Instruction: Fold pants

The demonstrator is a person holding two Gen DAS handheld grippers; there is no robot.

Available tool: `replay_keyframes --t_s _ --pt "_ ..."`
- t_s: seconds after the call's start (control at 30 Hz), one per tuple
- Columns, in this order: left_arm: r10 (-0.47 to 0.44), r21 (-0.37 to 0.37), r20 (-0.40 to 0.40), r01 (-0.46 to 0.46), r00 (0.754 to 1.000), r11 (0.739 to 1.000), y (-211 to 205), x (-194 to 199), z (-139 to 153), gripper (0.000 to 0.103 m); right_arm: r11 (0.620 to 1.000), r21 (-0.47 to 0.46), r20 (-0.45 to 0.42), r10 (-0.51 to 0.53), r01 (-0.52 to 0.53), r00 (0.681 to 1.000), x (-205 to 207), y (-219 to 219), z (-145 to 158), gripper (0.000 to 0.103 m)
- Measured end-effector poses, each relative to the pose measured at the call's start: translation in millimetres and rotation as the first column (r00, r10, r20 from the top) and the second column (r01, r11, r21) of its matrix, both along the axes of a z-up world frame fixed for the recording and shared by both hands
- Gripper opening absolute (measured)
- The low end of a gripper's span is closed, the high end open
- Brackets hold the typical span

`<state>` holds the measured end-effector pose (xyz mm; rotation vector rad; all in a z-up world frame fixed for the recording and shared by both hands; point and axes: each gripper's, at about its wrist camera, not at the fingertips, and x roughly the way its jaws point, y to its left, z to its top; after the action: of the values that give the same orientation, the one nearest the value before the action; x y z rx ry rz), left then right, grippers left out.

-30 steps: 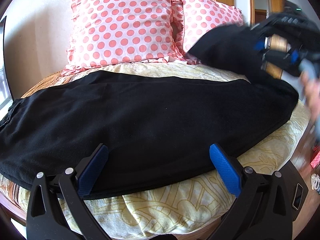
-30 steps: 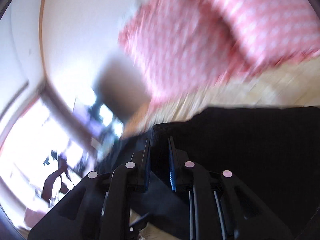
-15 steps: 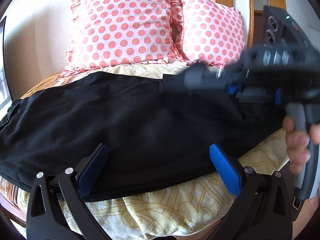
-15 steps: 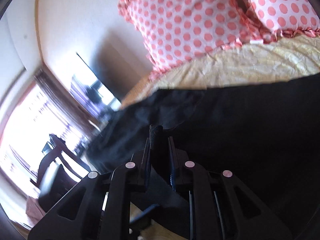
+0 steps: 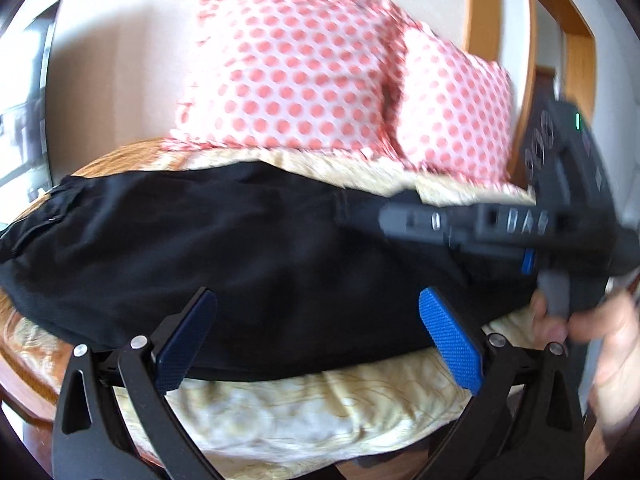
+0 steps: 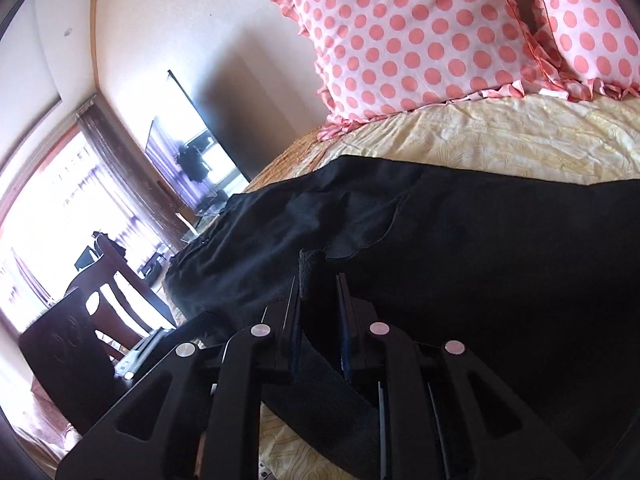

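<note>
Black pants (image 5: 224, 240) lie lengthwise across a yellow bedspread, waistband at the far left. My left gripper (image 5: 316, 324) is open and empty, its blue pads (image 5: 448, 332) hovering over the near edge of the pants. My right gripper (image 6: 318, 280) is shut on the pants' leg hem (image 6: 310, 264), a fold of black cloth pinched between its jaws. In the left wrist view the right gripper (image 5: 360, 216) reaches in from the right, low over the middle of the pants (image 6: 500, 260), with the leg doubled back over them.
Two pink polka-dot pillows (image 5: 304, 72) lean against the wall behind the pants. The yellow bedspread (image 5: 312, 412) hangs over the near edge of the bed. A dark wooden chair (image 6: 104, 280) and a bright window (image 6: 48, 208) are beyond the left end. A wooden door frame (image 5: 480, 20) stands at right.
My right gripper has carried the leg end leftward over the pants, from raised at the right down to their middle. The left gripper stays open in place.
</note>
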<state>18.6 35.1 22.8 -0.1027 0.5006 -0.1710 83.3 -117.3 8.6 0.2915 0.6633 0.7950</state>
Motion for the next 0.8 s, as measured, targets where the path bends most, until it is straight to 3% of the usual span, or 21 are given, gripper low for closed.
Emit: replay_keyframes --t_s 0.13,0.27,0.37,0.43,0.5,0.53,0.6,0.67,0.8 --pt "0.06 -0.047 0.023 -0.059 0.998 0.997 18 -4 7 0.101 0.999 -0.03 -0.016 0.012 -0.012 1.0 -3 11 -13 0.016" --pt "0.087 -0.042 0.024 -0.086 0.996 0.995 23 -2 8 0.101 0.999 -0.044 0.002 -0.018 0.018 1.0 -6 14 -15 0.016" --pt "0.089 -0.041 0.012 -0.089 0.996 0.995 23 0 7 0.101 0.994 -0.108 0.027 -0.014 0.017 1.0 -11 20 -19 0.02" --pt "0.088 -0.032 0.011 -0.088 0.996 0.996 25 -3 5 0.101 0.993 -0.115 0.034 0.014 -0.01 0.999 -20 22 -16 0.043" --pt "0.091 -0.016 0.012 -0.091 0.996 0.996 26 -3 5 0.101 0.995 -0.096 0.048 0.024 -0.019 0.999 -31 15 -9 0.055" --pt "0.095 -0.012 0.013 -0.095 0.995 0.995 27 -4 5 0.101 0.996 -0.092 0.065 0.012 -0.006 0.998 -36 9 -5 0.055" --pt "0.102 -0.011 0.016 -0.102 0.995 0.995 31 -6 5 0.101 0.991 -0.101 0.138 -0.071 0.086 0.988 -49 -14 4 0.055" --pt "0.106 -0.016 0.02 -0.106 0.994 0.994 34 -7 5 0.101 0.962 -0.145 0.21 -0.198 0.231 0.957 -57 -40 11 0.055" --pt "0.118 -0.026 0.024 -0.118 0.993 0.993 40 -6 4 0.101 0.832 -0.23 0.28 -0.441 0.506 0.853 -62 -101 11 0.055"
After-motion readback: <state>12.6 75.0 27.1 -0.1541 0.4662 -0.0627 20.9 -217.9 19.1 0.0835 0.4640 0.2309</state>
